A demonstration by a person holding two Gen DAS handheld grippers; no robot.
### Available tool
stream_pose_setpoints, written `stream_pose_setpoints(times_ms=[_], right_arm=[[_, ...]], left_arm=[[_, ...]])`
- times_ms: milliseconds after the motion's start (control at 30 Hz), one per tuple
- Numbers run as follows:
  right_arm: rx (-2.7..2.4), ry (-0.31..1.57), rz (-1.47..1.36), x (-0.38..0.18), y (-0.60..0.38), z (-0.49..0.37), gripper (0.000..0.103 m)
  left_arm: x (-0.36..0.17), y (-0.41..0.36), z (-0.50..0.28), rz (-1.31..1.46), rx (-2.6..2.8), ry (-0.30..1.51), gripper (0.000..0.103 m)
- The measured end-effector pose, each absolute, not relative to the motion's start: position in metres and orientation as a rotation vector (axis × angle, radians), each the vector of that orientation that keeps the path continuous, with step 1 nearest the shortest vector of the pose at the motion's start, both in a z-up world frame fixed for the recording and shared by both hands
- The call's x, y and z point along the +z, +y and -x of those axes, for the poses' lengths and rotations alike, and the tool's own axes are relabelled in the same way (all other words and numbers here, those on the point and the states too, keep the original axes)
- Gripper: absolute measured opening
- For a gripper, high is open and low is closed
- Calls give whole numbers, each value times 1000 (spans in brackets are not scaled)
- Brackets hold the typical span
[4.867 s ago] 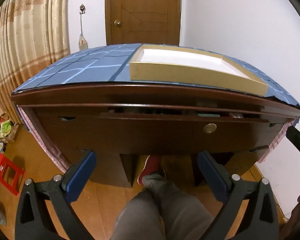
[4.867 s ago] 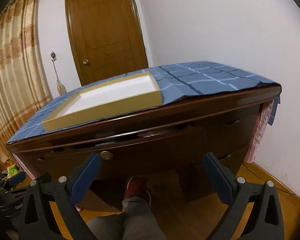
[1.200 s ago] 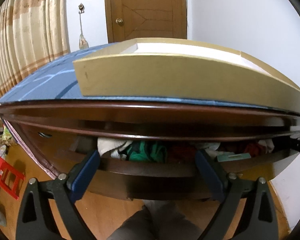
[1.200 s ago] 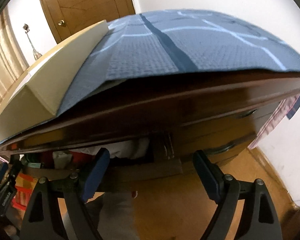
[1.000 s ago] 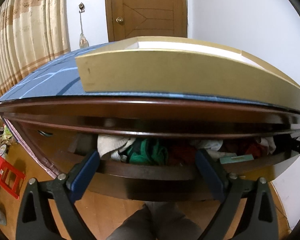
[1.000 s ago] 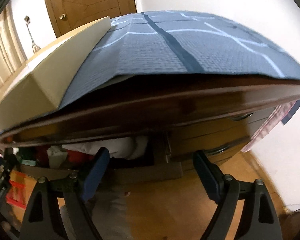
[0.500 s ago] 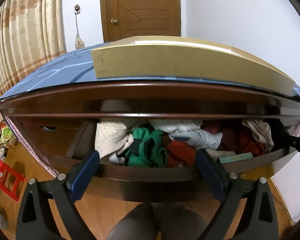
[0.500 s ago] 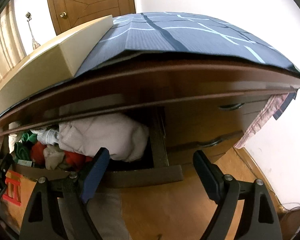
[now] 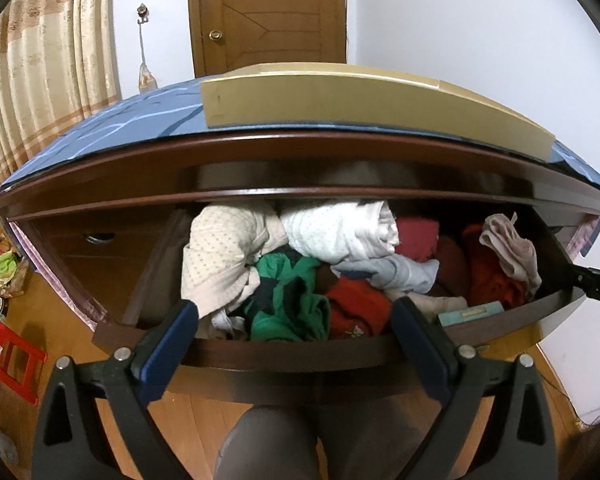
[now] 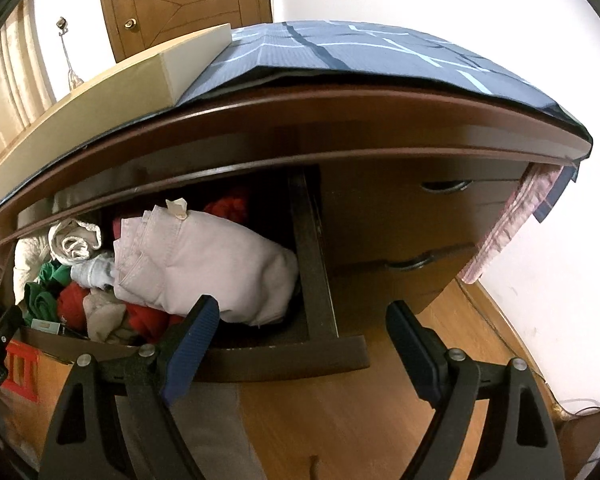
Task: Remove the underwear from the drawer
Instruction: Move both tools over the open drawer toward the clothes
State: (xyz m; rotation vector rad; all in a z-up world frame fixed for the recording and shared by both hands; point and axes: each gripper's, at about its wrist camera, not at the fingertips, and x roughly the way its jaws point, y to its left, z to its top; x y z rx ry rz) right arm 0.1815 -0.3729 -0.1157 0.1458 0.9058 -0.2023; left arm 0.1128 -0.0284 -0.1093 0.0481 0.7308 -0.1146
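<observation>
Underwear (image 9: 312,272) lies piled in the open drawer (image 9: 300,354) of the desk (image 9: 140,172), w/ a tan box (image 9: 340,104) on the blue cloth on top. Left gripper (image 9: 296,344) and right gripper (image 10: 300,332) are both wide open, holding nothing, in front of the drawer.

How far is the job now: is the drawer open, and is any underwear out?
Done: the drawer is pulled out, with the clothes showing. In hand: nothing; the left gripper and right gripper are both open and empty. Left: pick underwear and lift it out.
</observation>
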Motion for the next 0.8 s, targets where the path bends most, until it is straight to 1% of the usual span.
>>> stream_pose_setpoints(times_ms=[333, 800], right_arm=[[-208, 906, -151, -117, -369, -163, 86], [-210, 917, -140, -115, -364, -141, 86]], left_arm=[[-111, -28, -95, -46, -122, 731, 99], [-104, -25, -96, -58, -136, 743, 99]])
